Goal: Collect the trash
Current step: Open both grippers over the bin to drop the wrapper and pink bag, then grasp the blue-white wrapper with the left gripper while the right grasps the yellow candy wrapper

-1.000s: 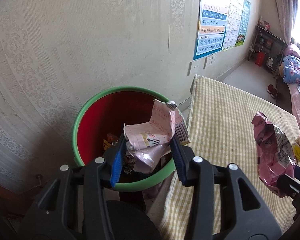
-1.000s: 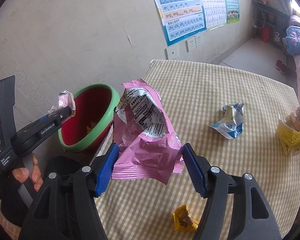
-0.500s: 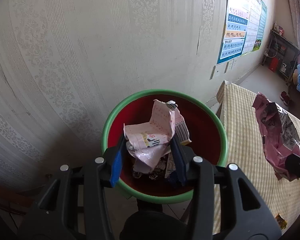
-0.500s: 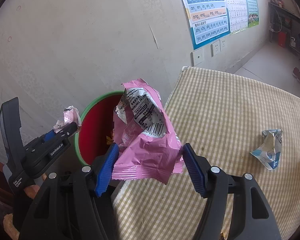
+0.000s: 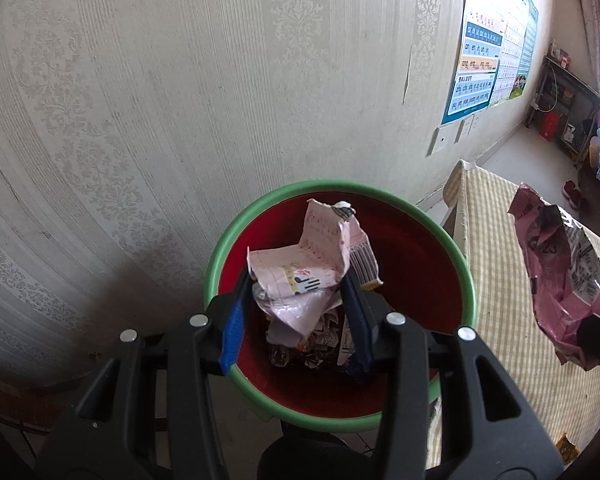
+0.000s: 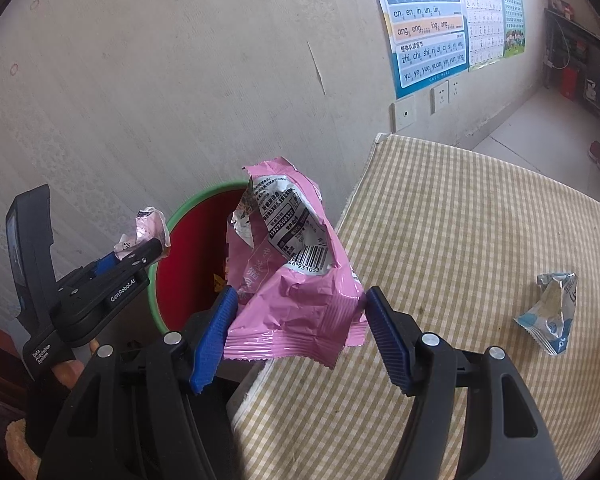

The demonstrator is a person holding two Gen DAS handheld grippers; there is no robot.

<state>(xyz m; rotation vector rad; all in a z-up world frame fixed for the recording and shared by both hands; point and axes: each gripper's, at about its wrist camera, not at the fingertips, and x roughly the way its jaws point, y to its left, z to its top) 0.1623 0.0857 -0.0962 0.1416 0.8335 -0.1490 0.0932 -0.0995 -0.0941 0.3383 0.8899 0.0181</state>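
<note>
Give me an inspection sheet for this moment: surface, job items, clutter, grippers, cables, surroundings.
Surface: table with checked yellow cloth, mostly bare.
Job's things: red bin with green rim beside the table, trash already inside; crumpled pale pink wrapper over the bin; torn pink snack bag near the table edge.
Clutter: blue-and-white wrapper on the cloth; a yellow scrap at the table's lower edge in the left wrist view.
Grippers: left hand-held gripper shut on the pale pink wrapper; right hand-held gripper shut on the pink snack bag.
Cables: a cord by the far shelf, away from the work.
Surroundings: patterned wall, pinyin posters, wall sockets.
</note>
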